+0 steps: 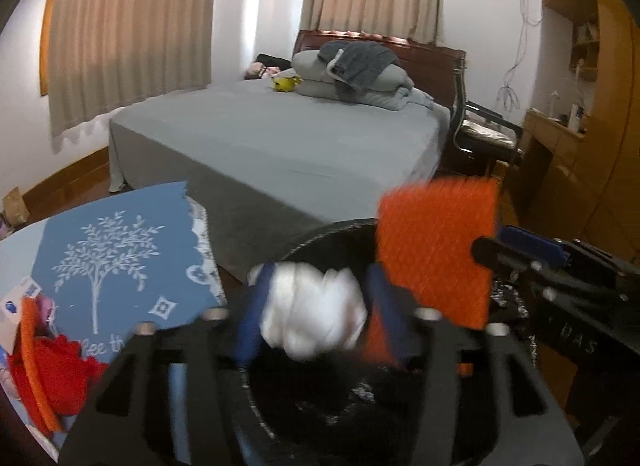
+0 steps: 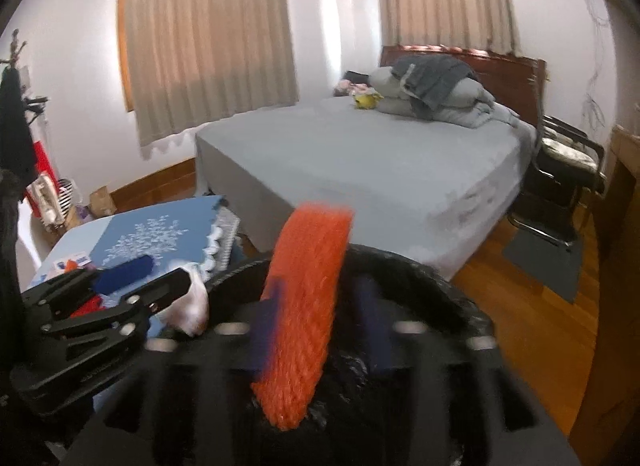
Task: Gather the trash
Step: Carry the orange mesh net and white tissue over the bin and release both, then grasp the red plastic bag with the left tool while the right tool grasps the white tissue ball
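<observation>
Both grippers are positioned over a black bin (image 1: 320, 406) beside a table (image 1: 16, 250) in a bedroom.

Left gripper (image 1: 312, 306): jaws apart. A white tissue wad (image 1: 316, 310) sits between the blue pads (image 1: 250, 330); contact with the pads cannot be confirmed owing to blur.

Right gripper (image 2: 316, 318): jaws apart. An orange foam net (image 2: 304, 306) stands between the pads, above the bin opening; it lies against the left pad, and a gap shows at the right pad.

Surface: the table carries a blue cloth (image 1: 120, 258) printed with a white tree. More trash lies at its near edge: a red wrapper (image 1: 52, 370) and an orange strip (image 1: 32, 366).

Room: a bed (image 2: 360, 169) with a grey sheet stands behind the bin, with folded bedding (image 2: 432, 93) and a yellow toy (image 2: 366, 99) at its head. Beige curtains (image 2: 208, 45) cover two windows. The floor (image 2: 520, 306) is wood, with a grey mat (image 2: 544, 258) and a chair (image 2: 568, 169) beside the bed. Wooden shelving (image 1: 580, 65) lines the right-hand wall.
</observation>
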A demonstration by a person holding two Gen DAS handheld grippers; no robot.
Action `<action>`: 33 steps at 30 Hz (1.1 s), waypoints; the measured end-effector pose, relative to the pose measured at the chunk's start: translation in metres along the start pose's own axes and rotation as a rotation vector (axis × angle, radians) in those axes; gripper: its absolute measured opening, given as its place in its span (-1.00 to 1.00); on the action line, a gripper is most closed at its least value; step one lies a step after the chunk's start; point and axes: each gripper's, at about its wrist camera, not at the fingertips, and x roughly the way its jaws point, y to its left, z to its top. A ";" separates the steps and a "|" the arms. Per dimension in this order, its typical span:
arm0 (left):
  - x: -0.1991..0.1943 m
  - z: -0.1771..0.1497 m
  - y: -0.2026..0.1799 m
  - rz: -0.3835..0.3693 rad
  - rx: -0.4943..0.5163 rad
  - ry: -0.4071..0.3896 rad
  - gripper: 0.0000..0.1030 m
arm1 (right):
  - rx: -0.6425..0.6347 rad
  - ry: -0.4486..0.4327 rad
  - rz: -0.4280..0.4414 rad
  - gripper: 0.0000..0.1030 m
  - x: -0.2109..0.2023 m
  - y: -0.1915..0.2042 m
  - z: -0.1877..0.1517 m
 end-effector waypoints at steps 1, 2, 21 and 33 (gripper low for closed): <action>0.000 0.000 0.001 -0.001 -0.001 -0.003 0.19 | 0.008 0.000 -0.009 0.04 0.000 -0.006 -0.001; -0.001 -0.001 0.002 -0.001 -0.003 -0.003 0.21 | 0.008 0.004 -0.018 0.05 -0.001 -0.010 -0.001; -0.081 -0.023 0.088 0.229 -0.089 -0.073 0.57 | 0.002 -0.038 -0.042 0.69 -0.015 0.015 0.000; -0.159 -0.071 0.178 0.461 -0.170 -0.067 0.57 | -0.104 -0.007 0.176 0.69 0.004 0.146 -0.018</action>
